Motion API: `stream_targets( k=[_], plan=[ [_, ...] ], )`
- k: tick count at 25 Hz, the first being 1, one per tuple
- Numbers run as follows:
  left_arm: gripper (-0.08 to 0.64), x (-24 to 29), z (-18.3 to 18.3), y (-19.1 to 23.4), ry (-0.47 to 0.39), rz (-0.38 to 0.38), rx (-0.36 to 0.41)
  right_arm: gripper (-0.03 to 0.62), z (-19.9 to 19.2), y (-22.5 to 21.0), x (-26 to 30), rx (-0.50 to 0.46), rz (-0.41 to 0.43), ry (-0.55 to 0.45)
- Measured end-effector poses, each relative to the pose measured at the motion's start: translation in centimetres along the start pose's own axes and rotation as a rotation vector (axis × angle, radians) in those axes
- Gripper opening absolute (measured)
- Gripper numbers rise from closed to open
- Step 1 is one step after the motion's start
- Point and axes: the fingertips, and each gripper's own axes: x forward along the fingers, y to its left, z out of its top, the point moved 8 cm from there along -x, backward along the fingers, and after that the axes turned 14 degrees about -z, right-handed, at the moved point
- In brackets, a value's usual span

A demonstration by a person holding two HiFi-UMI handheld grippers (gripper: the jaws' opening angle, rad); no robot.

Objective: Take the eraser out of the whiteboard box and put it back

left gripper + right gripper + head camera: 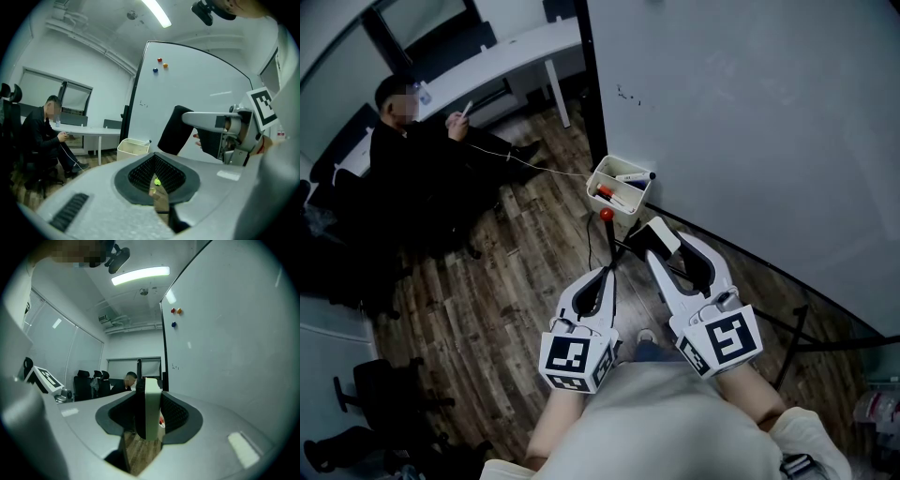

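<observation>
The right gripper (183,123) seemingly clamps the black eraser (172,138), near the box (132,149).

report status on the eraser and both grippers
Left gripper shut, empty. Right gripper shut on eraser, outside whiteboard box. Nothing seen in the way.

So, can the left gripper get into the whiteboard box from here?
Probably yes. The left gripper is empty, jaws together, and the open-topped box is just ahead; the right gripper holding the eraser is off to one side. Only a red knob lies between.
</observation>
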Motion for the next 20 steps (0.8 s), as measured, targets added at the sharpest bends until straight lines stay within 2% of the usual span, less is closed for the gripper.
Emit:
stream_targets(
  k=[20],
  plan=[
    [0.006, 1.1, 0.1, 0.5, -0.009, 0.024, -0.009, 0.167, -0.4, -0.9, 1.0, 0.001, 0.008, 0.008]
  ],
)
